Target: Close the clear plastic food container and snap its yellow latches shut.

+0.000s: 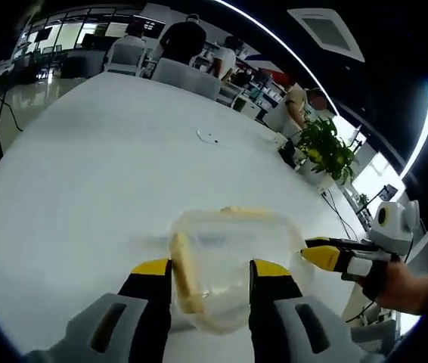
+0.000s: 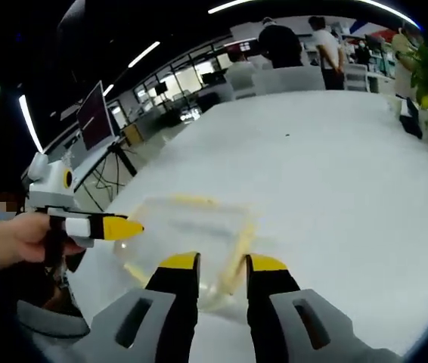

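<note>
Resting on the white bench point(image 1: 85, 189), the container point(image 1: 229, 265) lies with its lid on, a yellow latch point(image 1: 181, 272) along one side. The left gripper point(image 1: 212, 276) has its jaws spread around the container's near end. The right gripper point(image 2: 221, 265) sits with jaws parted at the container's point(image 2: 187, 238) edge; seen from the left gripper view point(image 1: 327, 255), its tips point at the container's side. A plant point(image 1: 326, 150) stands well apart at the bench's far edge.

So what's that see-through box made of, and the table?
The food container looks like clear, slightly cloudy plastic: the table shows through its walls, and its latches are yellow. The table looks smooth, white and faintly glossy, maybe laminate; I can't tell for sure.
</note>
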{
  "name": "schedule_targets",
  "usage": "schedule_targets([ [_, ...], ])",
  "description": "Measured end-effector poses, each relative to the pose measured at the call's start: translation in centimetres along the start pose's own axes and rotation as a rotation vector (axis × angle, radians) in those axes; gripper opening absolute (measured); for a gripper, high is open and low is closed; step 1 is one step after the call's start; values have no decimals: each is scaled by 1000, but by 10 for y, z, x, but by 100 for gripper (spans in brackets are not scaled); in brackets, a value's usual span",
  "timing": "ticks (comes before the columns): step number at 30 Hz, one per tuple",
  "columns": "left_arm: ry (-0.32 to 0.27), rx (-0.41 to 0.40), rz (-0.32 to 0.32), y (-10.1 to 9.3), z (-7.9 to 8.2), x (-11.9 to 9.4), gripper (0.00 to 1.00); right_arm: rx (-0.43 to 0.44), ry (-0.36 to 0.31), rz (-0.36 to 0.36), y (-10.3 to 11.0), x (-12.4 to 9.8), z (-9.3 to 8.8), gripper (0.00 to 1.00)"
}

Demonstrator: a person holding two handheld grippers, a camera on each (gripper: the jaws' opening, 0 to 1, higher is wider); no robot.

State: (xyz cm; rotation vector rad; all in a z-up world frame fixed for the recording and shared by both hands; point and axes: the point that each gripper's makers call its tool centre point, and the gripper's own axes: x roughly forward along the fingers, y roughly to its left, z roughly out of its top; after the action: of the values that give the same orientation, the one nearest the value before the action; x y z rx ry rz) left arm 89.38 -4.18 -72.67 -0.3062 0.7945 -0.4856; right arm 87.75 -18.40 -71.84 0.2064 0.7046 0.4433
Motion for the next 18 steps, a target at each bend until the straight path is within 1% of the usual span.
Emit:
schedule_targets([
  [8,-4,3,6,-1,2,1,34,-11,1,2,-2,2,3,19],
  [12,0,39,0,-2,4,1,36,-3,1,2,-3,-1,3,18],
  [13,6,59,0,-3,4,0,36,-1,0,6,-2,-3,4,18],
  [14,7,81,7,-2,5,0,38,-4,-9,14,0,-5,6,20],
  [15,4,93,12,-2,5,-1,42,-11,-17,15,1,-6,8,24],
  [16,3,91,12,-3,5,-2,45,-20,-19,17,2,-8,10,27],
  [18,1,84,11,-2,6,-4,46,-38,-17,26,5,-11,10,31],
])
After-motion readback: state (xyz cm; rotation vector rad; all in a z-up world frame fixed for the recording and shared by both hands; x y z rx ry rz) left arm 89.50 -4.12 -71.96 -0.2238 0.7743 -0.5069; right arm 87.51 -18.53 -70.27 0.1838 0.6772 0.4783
